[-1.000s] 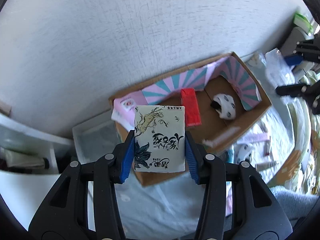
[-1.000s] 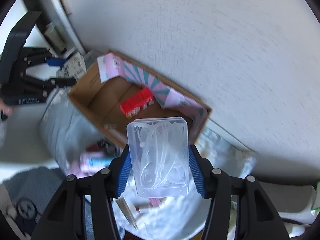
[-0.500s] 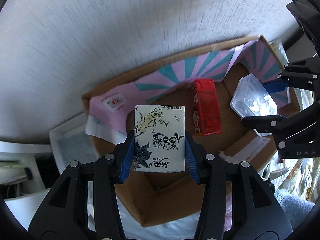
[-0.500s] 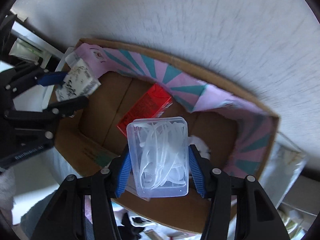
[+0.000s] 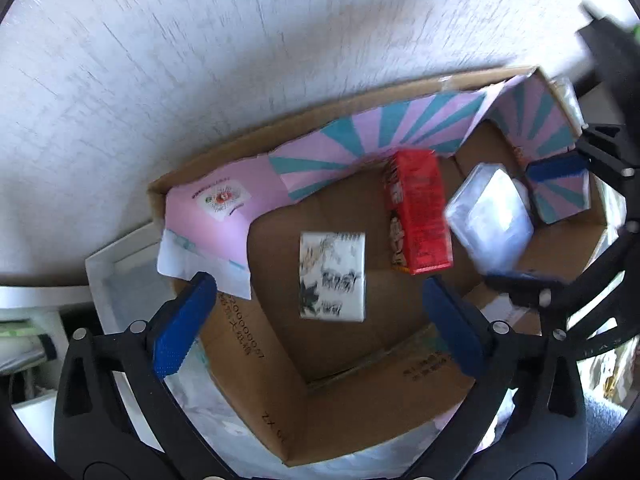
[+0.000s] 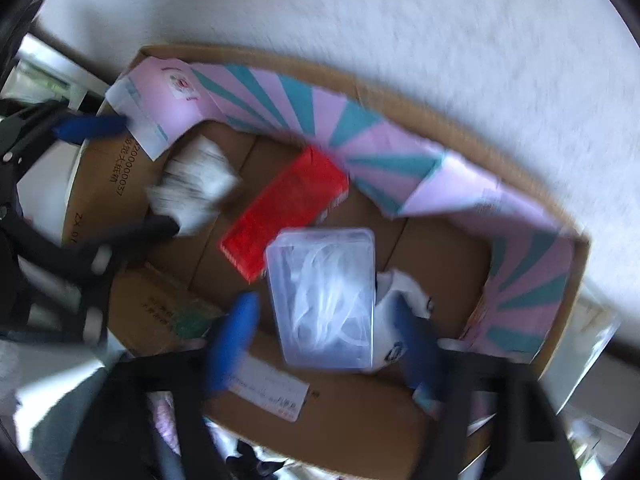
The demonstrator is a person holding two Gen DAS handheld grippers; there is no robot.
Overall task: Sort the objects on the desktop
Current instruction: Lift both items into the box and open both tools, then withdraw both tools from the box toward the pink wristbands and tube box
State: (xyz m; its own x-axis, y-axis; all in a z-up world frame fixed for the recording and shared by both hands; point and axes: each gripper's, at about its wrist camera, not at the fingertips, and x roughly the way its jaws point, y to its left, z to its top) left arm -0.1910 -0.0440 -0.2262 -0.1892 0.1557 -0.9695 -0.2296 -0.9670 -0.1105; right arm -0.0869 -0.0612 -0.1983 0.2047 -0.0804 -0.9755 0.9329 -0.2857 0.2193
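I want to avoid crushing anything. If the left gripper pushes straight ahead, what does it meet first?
Probably the white illustrated packet, which sits centred between the open left gripper fingers, above the cardboard box floor. Depth is unclear; the packet may still be dropping.

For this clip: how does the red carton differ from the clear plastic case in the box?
The red carton is opaque with printed sides; the clear plastic case is see-through, showing white pieces inside. The red carton is longer and narrower; the clear plastic case is broader and flatter. Both are in the cardboard box, side by side, neither gripped.
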